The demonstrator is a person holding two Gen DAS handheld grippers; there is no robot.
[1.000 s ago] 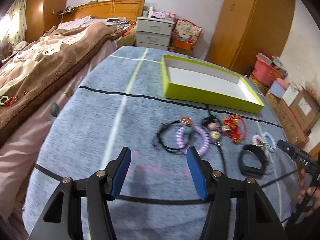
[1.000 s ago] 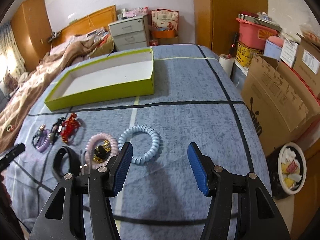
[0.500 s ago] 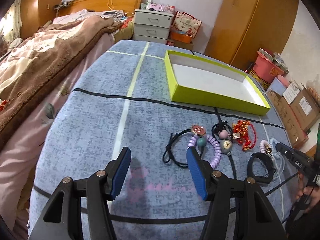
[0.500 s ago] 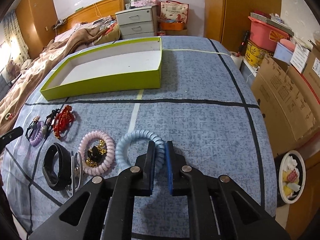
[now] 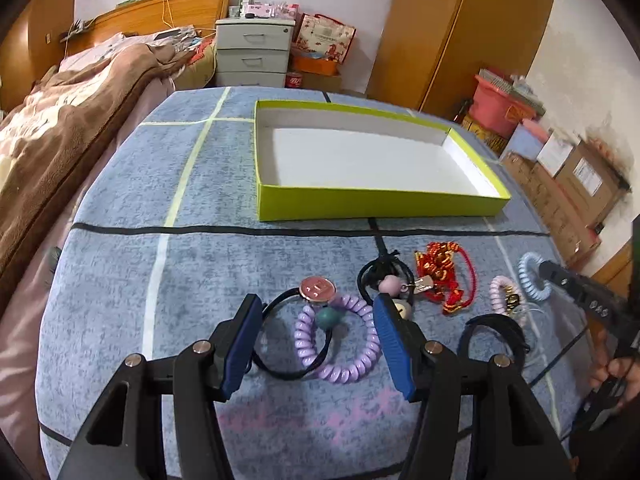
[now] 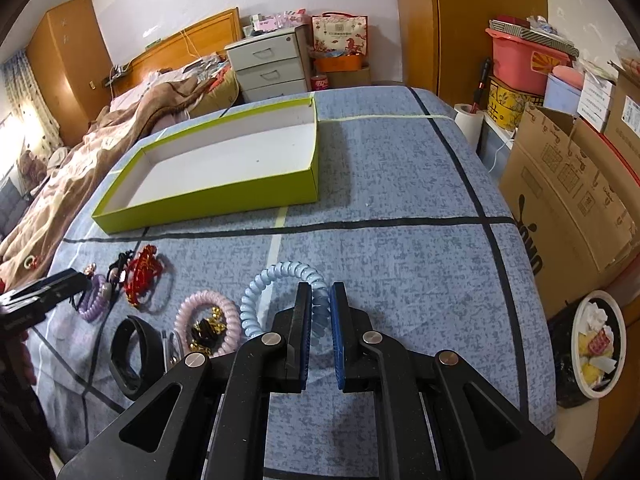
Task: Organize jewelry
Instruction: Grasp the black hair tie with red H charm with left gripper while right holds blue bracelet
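Observation:
My right gripper (image 6: 320,312) is shut on the right side of a light blue spiral hair tie (image 6: 276,280) that lies on the blue cloth. My left gripper (image 5: 316,332) is open, its jaws either side of a purple spiral hair tie (image 5: 340,360) and a black hair band with a pink disc (image 5: 318,290). A pink spiral tie with gold charms (image 6: 208,320), a black band (image 6: 132,344), a red knotted bracelet (image 5: 444,276) and a black beaded tie (image 5: 386,280) lie between them. An empty lime-green box (image 5: 376,202) sits beyond.
A bed with a brown blanket (image 5: 60,120) runs along the left. A grey drawer unit (image 5: 252,52) stands behind the table. Cardboard boxes (image 6: 568,196) and a bin (image 6: 596,344) stand to the right of the table edge.
My right gripper has moved forward and shut on the light blue spiral tie. My left gripper has moved forward and right, so the purple tie now lies between its open jaws.

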